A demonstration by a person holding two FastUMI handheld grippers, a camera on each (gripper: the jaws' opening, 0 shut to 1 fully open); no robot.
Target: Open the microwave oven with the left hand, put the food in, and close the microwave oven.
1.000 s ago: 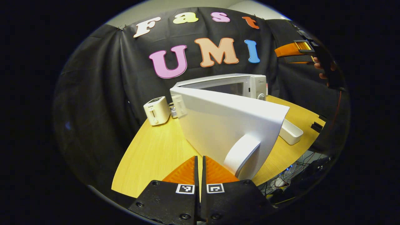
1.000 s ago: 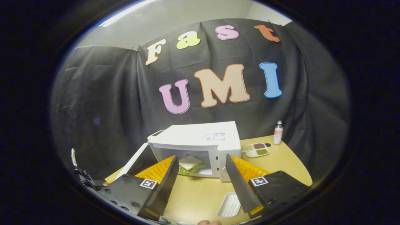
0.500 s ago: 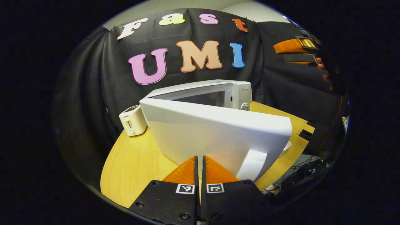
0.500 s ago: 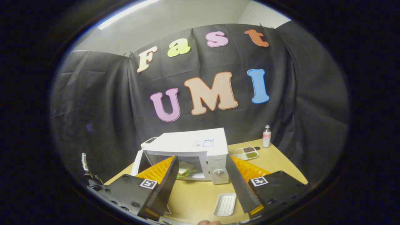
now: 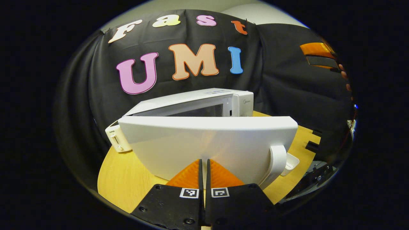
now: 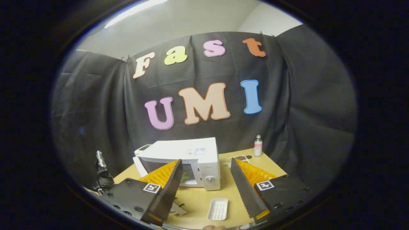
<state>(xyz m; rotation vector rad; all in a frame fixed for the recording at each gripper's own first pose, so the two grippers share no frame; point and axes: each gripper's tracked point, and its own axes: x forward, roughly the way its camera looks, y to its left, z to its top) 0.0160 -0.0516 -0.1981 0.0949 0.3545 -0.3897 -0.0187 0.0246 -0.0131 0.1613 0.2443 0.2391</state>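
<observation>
The white boxy microwave oven (image 5: 204, 102) stands mid-desk, its white plastic door (image 5: 207, 147) partly ajar with the clenched, empty left tongs (image 5: 203, 166) at its face. An off-centre push could skid the oven. The released right tongs (image 6: 206, 179) hang well apart, leaving free room beside the yellow wooden desk (image 6: 230, 191).

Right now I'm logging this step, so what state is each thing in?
Microwave door: partly open, swung toward the microwave.
Left gripper: shut, empty, tips at the door's outer face.
Right gripper: open, empty, held above the table.
White tray: empty, on the table.
Bottle: upright, capped.
</observation>
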